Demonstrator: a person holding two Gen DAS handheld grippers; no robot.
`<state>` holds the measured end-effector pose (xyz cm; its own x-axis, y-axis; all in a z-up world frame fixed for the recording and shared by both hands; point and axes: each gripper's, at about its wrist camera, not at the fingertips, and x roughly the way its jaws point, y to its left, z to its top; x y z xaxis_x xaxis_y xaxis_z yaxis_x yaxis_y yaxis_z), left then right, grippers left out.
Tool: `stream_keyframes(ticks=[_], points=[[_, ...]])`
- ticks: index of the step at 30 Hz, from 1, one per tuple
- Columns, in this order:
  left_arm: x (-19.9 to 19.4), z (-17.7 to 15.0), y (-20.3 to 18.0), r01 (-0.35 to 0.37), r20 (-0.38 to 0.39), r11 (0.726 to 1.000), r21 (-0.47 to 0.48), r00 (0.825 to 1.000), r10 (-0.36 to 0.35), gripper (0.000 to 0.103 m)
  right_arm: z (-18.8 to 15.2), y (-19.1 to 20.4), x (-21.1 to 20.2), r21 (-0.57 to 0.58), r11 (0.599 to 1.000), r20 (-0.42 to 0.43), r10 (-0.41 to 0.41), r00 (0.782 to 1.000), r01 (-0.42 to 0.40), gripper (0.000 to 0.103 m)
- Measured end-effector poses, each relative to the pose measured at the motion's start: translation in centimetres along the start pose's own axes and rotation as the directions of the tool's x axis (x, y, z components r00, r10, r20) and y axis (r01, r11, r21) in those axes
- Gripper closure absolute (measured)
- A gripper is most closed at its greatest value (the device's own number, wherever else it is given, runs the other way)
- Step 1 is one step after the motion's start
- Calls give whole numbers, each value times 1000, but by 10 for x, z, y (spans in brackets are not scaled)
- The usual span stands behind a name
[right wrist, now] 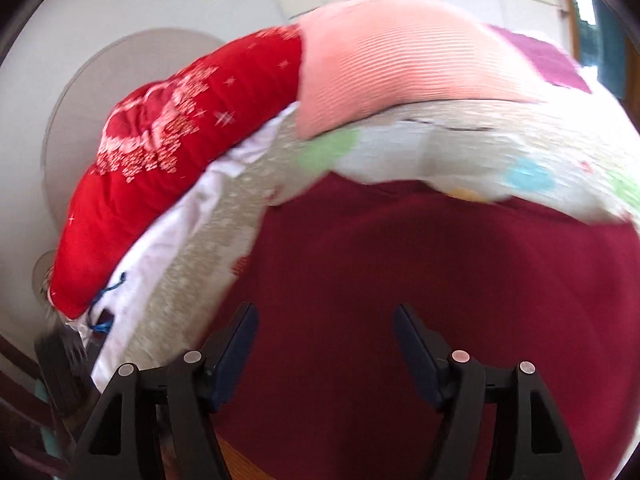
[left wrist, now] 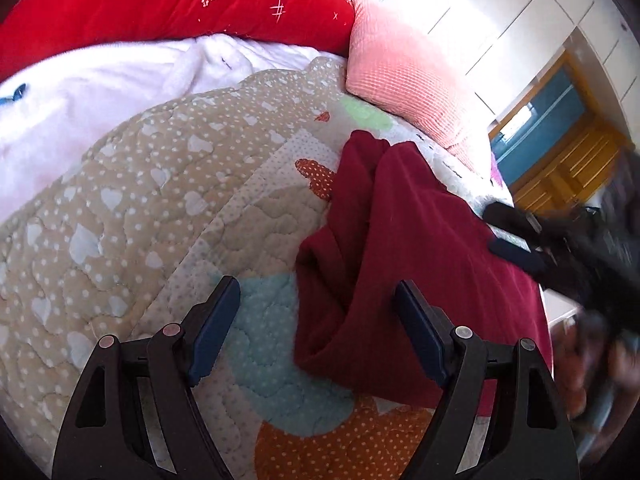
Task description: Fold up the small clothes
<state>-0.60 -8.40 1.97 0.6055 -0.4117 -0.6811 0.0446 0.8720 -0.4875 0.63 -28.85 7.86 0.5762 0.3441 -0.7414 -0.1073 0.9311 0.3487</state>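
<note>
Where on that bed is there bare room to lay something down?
The beige heart-print part of the quilt lies bare, between the white blanket and the dark red garment. It is crowded along the head: red pillow and pink pillow.

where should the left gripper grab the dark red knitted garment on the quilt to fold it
Probably the near left corner of the dark red knitted garment, where its edge bunches into raised folds above the patchwork heart-print quilt. That lifted ridge gives the jaws something to close on. Bring the left gripper, now open and empty, from the quilt side, low, one finger sliding under the edge.
</note>
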Motion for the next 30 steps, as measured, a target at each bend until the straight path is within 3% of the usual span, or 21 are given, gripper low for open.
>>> stream_keyframes(ticks=[5,9,11,14,15,17,18,20,21,22,23,24,25,26,30], points=[[1,-1,-1,24,15,1000,12,1000,-24,21,31,42,57,-88,996,-107,-42,993,32,32],[2,-2,-3,23,21,999,30,1000,-24,19,38,60,99,-126,991,-210,-67,975,41,28],[2,-1,-2,38,20,999,30,999,-38,17,40,66,111,-158,985,-216,-97,972,63,17],[3,-1,-1,52,20,998,25,998,-52,15,38,77,123,-251,962,-194,-158,968,107,15],[3,0,-1,52,20,998,25,998,-52,15,35,78,125,-278,953,-186,-178,966,122,17],[3,-2,-3,48,20,998,31,999,-48,13,30,79,125,-341,921,-149,-250,957,188,40],[3,-2,-4,42,18,998,41,999,-42,12,30,77,121,-339,922,-139,-247,959,188,43],[4,-2,-11,14,12,997,71,1000,-15,12,32,65,106,-284,946,-130,-198,972,155,68],[5,-2,-15,14,4,996,91,1000,-14,13,34,59,98,-252,959,-130,-166,978,130,75],[5,-3,-19,39,-12,993,115,999,-38,20,35,52,88,-211,974,-127,-116,985,88,85],[5,-3,-23,88,-32,988,126,996,-84,51,37,44,76,-165,985,-113,-63,992,44,87],[4,-3,-26,151,-68,982,113,987,-144,70,38,39,66,-134,991,-94,-27,995,14,88],[3,-2,-28,177,-83,979,97,982,-169,70,37,32,50,-101,994,-65,22,998,-29,89],[-3,-3,-35,188,-79,977,100,980,-180,77,36,28,36,-84,995,-44,55,998,-58,90],[-28,-8,-81,242,-46,949,201,970,-238,80,34,9,-26,-44,991,70,127,989,-124,90]])
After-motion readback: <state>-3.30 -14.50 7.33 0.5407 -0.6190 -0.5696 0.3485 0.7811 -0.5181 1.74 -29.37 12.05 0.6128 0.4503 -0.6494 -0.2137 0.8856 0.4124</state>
